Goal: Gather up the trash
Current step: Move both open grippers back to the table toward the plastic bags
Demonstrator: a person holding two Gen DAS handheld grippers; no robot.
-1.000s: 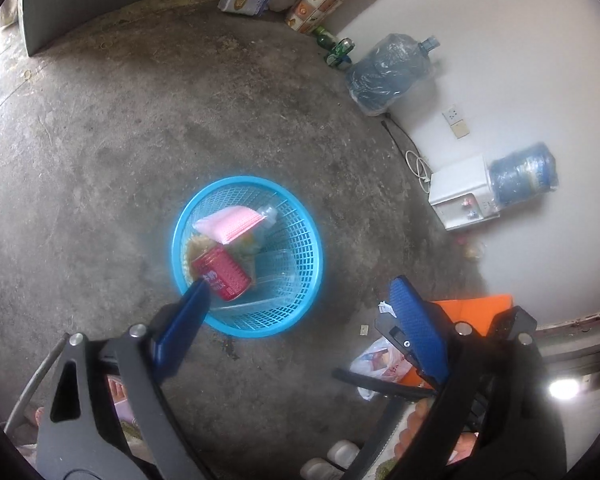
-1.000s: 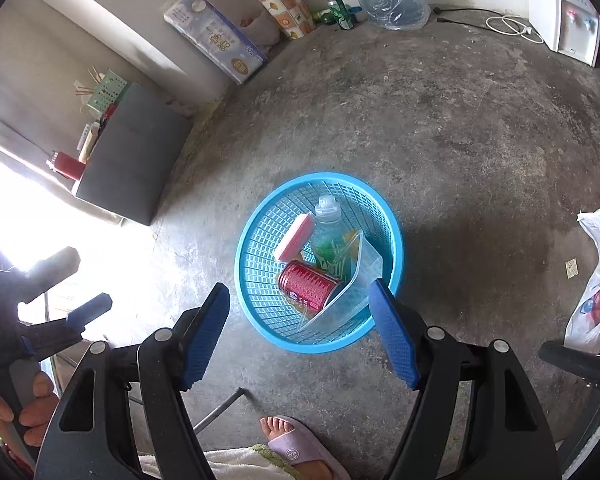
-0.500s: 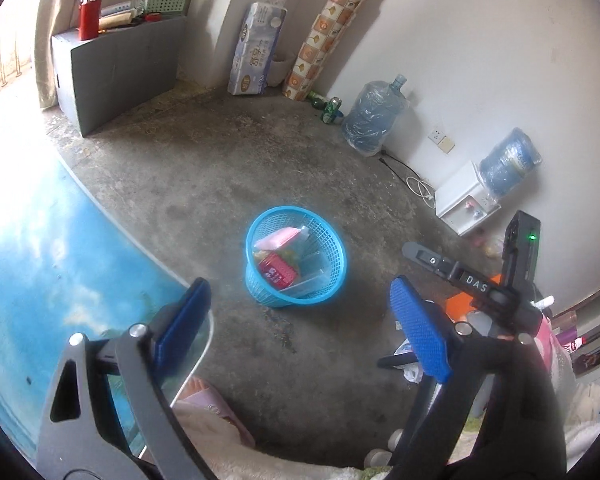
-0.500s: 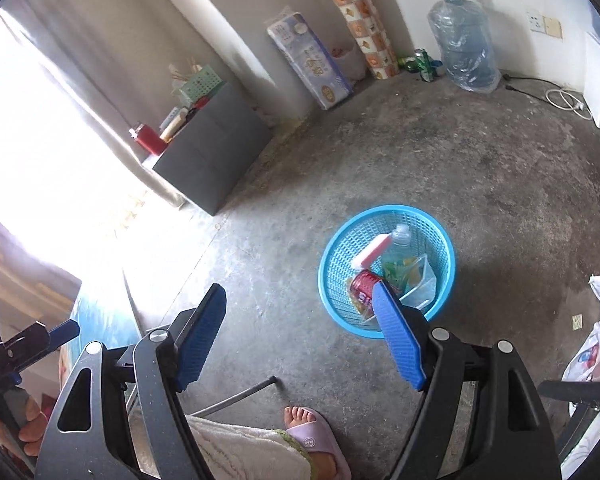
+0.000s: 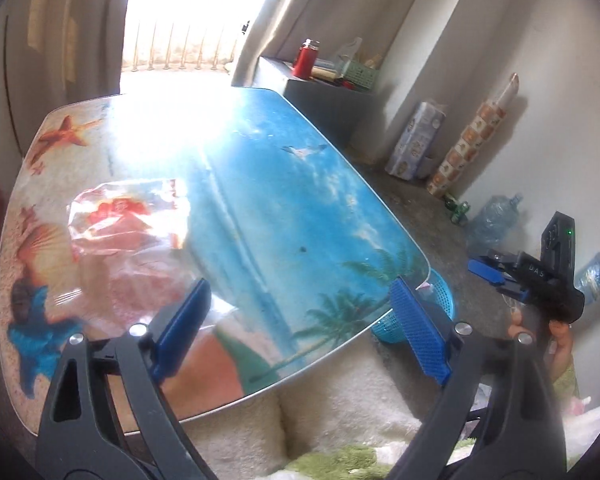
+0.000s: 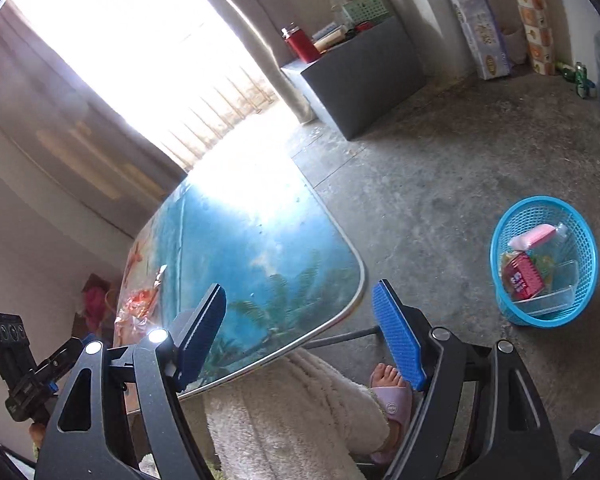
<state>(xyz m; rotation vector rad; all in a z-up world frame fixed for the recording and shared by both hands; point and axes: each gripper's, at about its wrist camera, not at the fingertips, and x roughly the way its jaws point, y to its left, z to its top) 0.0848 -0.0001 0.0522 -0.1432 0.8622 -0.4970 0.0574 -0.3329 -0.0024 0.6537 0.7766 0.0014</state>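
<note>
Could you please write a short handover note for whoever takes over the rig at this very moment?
Left gripper: open, empty, above the table's near edge.
Right gripper: open, empty, over the table's corner.
Blue basket on the floor beside the table already holds a red can, a pink pack, a bottle and clear packaging.
Left to do: the clear plastic wrapper with red print lying on the table; pick it up and drop it in the basket.
</note>
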